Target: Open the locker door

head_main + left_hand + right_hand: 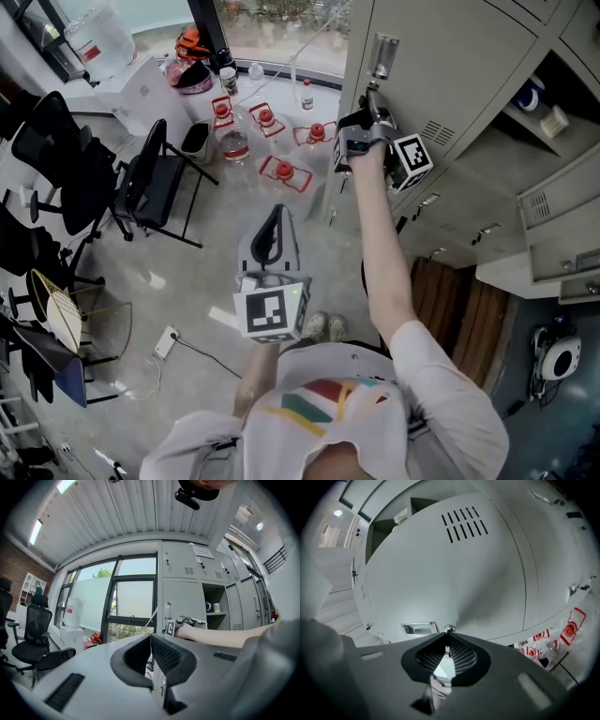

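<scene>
White short-sleeved T-shirt [427, 375], red-yellow-green stripes [323, 405]; grey left gripper [275, 210] and right gripper [373, 99], black-and-white marker cubes [274, 315].

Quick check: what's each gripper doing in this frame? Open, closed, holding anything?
Left gripper: closed, nothing between its jaws.
Right gripper: closed on the small metal knob of the locker door.

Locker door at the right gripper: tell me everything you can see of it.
The locker door is pale grey painted metal, with two rows of vent slots near one end and a recessed pull. It looks closed. The right gripper is shut on a small metal knob beside the pull.
</scene>
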Demonstrator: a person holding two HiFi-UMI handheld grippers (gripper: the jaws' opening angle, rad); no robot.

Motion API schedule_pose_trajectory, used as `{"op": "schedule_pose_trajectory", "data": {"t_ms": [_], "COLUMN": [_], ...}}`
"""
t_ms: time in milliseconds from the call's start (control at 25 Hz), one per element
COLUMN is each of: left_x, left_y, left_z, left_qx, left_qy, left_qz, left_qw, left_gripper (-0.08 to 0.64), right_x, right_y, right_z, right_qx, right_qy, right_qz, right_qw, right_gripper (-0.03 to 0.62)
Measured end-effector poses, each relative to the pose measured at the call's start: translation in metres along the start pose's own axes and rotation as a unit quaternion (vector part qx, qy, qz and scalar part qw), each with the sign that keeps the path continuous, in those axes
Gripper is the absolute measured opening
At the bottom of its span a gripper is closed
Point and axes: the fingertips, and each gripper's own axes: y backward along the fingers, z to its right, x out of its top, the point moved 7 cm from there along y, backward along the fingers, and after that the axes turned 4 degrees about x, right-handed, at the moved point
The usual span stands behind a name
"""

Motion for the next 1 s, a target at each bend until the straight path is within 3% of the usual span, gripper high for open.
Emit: {"op": "schedule_pose_trajectory", "data": {"t_ms": [480, 1000], "left_x": [0.002, 0.007], "left_y": [0.004, 0.003], "left_z": [0.000, 0.013], "left_qx": [-0.004, -0.040], "left_qy": [0.001, 0.009], "left_qz": [0.002, 0.003], "left_qw": [1.0000, 0.9992], "left_gripper": [0.015, 0.015], "right_x": [-0.002, -0.003], "right_y": [0.008, 0.079], "right_z": [-0.003, -0.034], "right_qx": [0.003, 0.001], "right_qy": [-0.015, 0.000], "right_qz": [-0.014, -0.104], "right_qw": [1.000, 0.995], "right_gripper": [0.026, 0.026]}}
